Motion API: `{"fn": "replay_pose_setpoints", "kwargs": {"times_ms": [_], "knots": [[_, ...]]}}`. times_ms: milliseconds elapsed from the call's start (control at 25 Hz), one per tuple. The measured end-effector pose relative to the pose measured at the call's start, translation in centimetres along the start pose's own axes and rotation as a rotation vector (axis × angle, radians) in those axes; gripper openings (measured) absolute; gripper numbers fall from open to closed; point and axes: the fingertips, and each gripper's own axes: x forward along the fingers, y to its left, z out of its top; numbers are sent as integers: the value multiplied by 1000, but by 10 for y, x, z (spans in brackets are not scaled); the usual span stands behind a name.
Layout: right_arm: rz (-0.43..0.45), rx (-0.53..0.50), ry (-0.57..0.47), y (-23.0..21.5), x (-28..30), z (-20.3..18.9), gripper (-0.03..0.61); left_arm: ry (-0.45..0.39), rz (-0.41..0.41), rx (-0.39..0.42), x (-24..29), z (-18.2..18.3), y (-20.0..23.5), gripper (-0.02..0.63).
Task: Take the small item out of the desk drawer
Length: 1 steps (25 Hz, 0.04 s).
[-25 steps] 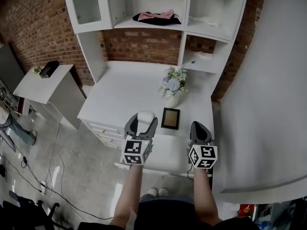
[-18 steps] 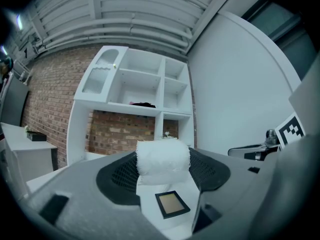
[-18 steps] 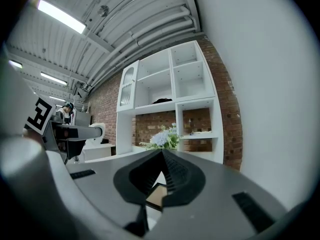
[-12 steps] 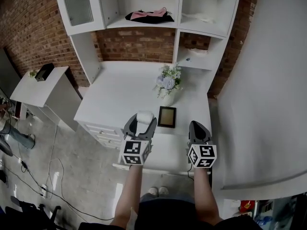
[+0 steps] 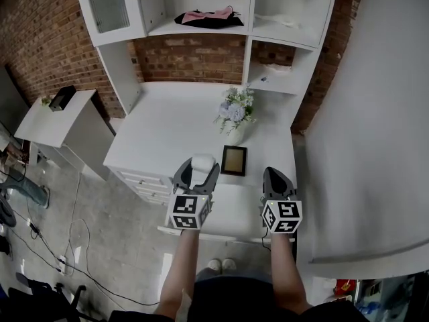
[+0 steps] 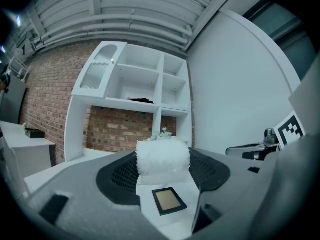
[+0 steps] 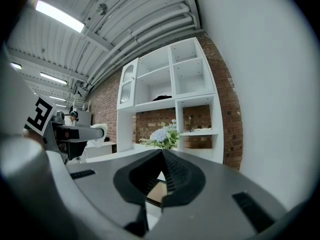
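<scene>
Above the near edge of the white desk (image 5: 167,126), my left gripper (image 5: 199,169) has its fingers clamped on a small fluffy white roll (image 5: 203,162), just left of the black picture frame (image 5: 234,159) lying flat on the desktop. To the right, my right gripper (image 5: 275,174) hangs with its fingers pressed together on nothing. Farther back, a vase of flowers (image 5: 234,116) stands just behind the frame.

The white counter (image 5: 174,126) carries a vase of flowers (image 5: 234,116) at its far right. Just nearer, a dark picture frame (image 5: 234,160) lies flat. A pink-and-black cloth (image 5: 204,19) lies on the shelf (image 5: 175,31) above.
</scene>
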Motion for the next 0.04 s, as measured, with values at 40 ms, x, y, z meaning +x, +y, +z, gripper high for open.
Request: {"fn": "replay_pose_setpoints", "kwargs": {"times_ms": [40], "knots": [[0, 0, 1, 1, 0, -1, -3, 2, 0, -1, -1, -1, 0, 290]]}}
